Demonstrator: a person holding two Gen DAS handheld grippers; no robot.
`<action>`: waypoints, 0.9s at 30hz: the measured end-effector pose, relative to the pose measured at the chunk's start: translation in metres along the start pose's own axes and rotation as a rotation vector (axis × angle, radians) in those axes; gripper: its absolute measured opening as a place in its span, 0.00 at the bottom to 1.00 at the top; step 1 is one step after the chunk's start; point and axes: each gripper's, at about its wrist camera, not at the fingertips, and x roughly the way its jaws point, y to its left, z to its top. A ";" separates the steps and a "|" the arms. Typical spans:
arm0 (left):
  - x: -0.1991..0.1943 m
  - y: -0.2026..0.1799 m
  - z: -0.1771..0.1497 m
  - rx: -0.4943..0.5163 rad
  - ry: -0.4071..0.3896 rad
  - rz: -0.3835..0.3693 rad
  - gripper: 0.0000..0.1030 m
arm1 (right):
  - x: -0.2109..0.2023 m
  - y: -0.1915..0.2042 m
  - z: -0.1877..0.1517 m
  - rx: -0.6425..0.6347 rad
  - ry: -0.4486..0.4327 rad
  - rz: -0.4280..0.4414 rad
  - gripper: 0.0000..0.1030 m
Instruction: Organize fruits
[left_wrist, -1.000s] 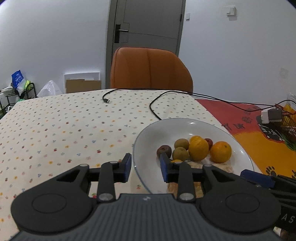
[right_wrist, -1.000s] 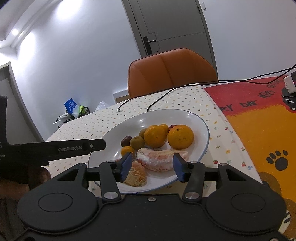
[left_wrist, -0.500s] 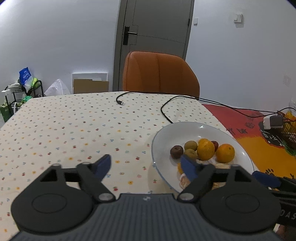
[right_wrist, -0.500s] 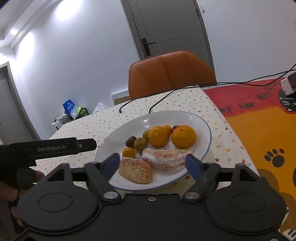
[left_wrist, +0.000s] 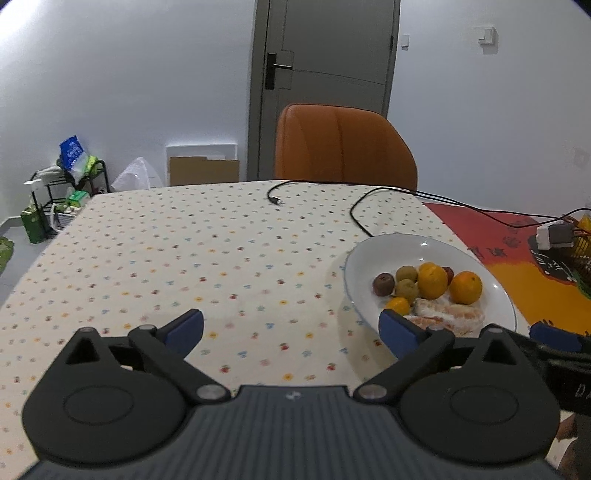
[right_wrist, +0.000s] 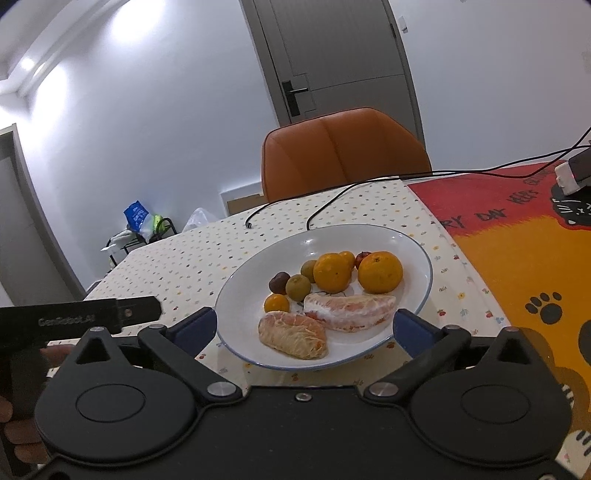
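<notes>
On the white plate (right_wrist: 421, 258), peeled pomelo wedges (right_wrist: 349, 312) look soft, tearable: grab mid-body, gently. Left gripper (left_wrist: 291, 330) and right gripper (right_wrist: 304, 328) both gape wide, empty.

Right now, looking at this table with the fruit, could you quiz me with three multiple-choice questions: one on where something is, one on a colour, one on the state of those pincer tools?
1. Where do the two peeled citrus pieces lie?
A. on the white plate, at its near edge
B. on the tablecloth
C. on the chair

2. What colour is the chair behind the table?
A. blue
B. orange-brown
C. white

3. How do the right gripper and left gripper stand?
A. both shut on fruit
B. one open, one shut
C. both open, holding nothing

Answers: 1 A, both pieces rest inside the rim; 2 B, its backrest shows orange-brown; 3 C, the blue pads stand wide apart with nothing between.
</notes>
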 end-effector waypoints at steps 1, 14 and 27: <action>-0.003 0.002 0.000 0.002 -0.002 0.003 0.97 | -0.001 0.002 0.000 -0.001 -0.001 -0.003 1.00; -0.042 0.022 -0.008 0.007 -0.027 0.035 1.00 | -0.018 0.022 -0.002 -0.013 0.002 -0.035 1.00; -0.086 0.033 -0.016 0.016 -0.056 0.069 1.00 | -0.042 0.043 -0.002 -0.074 0.014 -0.025 1.00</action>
